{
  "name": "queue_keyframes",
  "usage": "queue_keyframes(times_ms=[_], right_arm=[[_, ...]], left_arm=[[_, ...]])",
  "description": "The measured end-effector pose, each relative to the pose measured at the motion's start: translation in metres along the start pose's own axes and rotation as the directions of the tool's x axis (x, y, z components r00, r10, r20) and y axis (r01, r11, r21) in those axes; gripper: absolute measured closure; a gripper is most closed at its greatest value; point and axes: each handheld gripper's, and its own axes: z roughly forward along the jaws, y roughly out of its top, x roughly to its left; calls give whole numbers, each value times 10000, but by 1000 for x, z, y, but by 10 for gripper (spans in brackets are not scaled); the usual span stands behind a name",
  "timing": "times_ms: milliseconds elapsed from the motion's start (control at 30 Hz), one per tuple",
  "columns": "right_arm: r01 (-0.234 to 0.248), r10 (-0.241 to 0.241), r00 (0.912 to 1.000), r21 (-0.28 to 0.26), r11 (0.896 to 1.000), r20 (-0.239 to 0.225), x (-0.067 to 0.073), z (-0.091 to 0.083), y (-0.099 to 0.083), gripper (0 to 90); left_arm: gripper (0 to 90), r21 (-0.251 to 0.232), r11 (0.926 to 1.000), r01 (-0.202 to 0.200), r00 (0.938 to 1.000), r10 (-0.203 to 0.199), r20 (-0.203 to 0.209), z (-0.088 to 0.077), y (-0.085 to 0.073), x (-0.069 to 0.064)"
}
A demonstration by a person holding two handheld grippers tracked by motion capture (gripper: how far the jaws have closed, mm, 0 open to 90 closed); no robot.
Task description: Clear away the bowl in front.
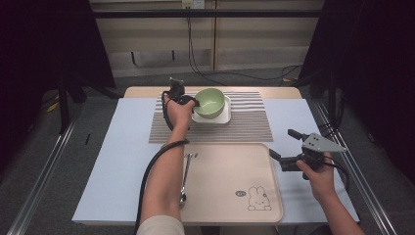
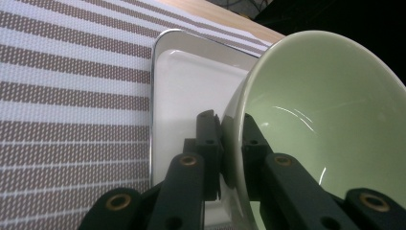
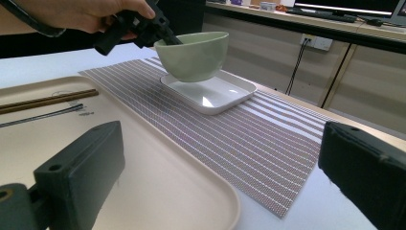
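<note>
Left gripper view: the left gripper's (image 2: 232, 143) fingers clench the green bowl's (image 2: 330, 120) rim (tilted above the white dish (image 2: 191, 81)), their tips half hidden; the right gripper (image 1: 288, 149) stands released.

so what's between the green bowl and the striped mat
The white square plate sits on the striped mat under the raised green bowl, seen in the right gripper view.
</note>
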Motion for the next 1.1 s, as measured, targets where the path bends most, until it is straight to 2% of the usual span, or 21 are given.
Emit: queue_keyframes(times_ms=[167, 267, 300, 367, 467, 500, 700, 733, 1000, 1100], right_arm=[[-39, 39, 10000, -17, 10000, -6, 0, 0, 0, 18], [-65, 65, 10000, 2, 10000, -26, 0, 0, 0, 18], [-40, 40, 10000, -30, 10000, 48, 1, 1, 0, 18], [-28, 28, 10000, -38, 10000, 20, 1, 1, 0, 18], [-31, 31, 9999, 41, 10000, -136, 0, 1, 0, 18], [-64, 63, 10000, -26, 10000, -24, 1, 1, 0, 18], [15, -15, 10000, -19, 10000, -4, 0, 2, 0, 18], [-33, 33, 10000, 27, 10000, -30, 1, 1, 0, 18], [-3, 3, 10000, 4, 10000, 24, 1, 2, 0, 18], [-10, 10, 10000, 23, 10000, -35, 1, 2, -1, 18]], left_arm=[[828, 235, 9995, -233, 9997, 232, 50, -10, 0, -2], [827, 366, 9990, -239, 9996, 235, 133, -15, -1, -2], [827, 425, 9984, -383, 9991, 375, 173, -17, -2, -2], [827, 498, 9981, -351, 9991, 338, 260, -20, -3, -2], [828, 656, 9967, -481, 9985, 461, 311, -26, -5, 0], [827, 695, 9964, -488, 9985, 469, 296, -28, -5, 0], [828, 986, 9913, -868, 9957, 830, 421, -40, -8, 2], [829, 1039, 9915, -783, 9963, 742, 428, -41, -8, 1], [831, 1555, 9797, -1262, 9908, 1167, 690, -56, -14, -2], [833, 1725, 9755, -1362, 9884, 1220, 906, -61, -17, -3]])
